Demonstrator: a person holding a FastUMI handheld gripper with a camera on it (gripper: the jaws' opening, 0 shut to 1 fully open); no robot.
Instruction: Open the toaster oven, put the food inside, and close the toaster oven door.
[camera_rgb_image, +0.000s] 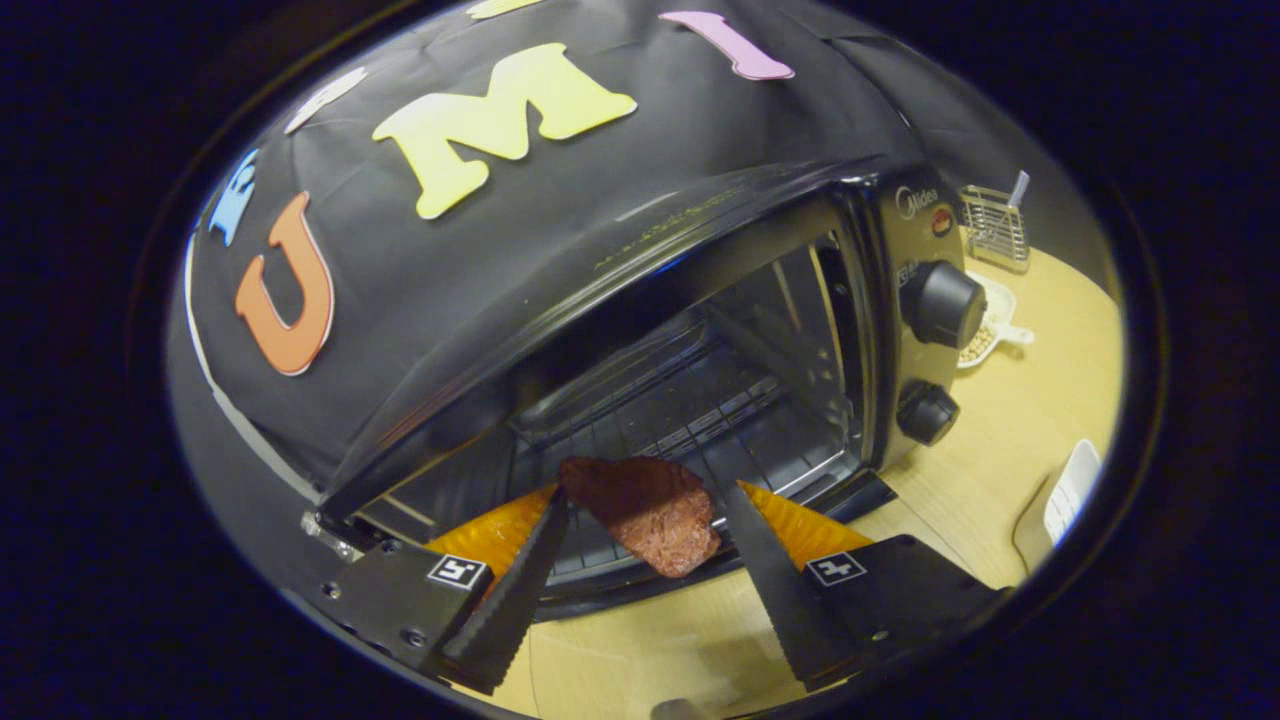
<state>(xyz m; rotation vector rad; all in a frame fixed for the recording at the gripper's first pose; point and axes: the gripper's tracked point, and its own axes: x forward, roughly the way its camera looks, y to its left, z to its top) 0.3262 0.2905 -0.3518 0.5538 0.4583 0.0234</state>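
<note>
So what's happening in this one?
A hand-held gripper is at the open toaster oven. A reddish piece of meat sits between its spread fingers, touching the left fingertip but clear of the right one, over the oven's door and rack edge. The food looks about to go in; the door is not yet closed.

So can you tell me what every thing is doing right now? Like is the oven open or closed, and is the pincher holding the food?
Toaster oven: open, its door dropped down flat.
Oven rack: bare, nothing on it yet.
Food: a reddish-brown slab, resting over the lowered door.
Gripper: open; the fingers sit either side of the food, with no clear press on it.
Oven knobs: setting too small to tell.
</note>
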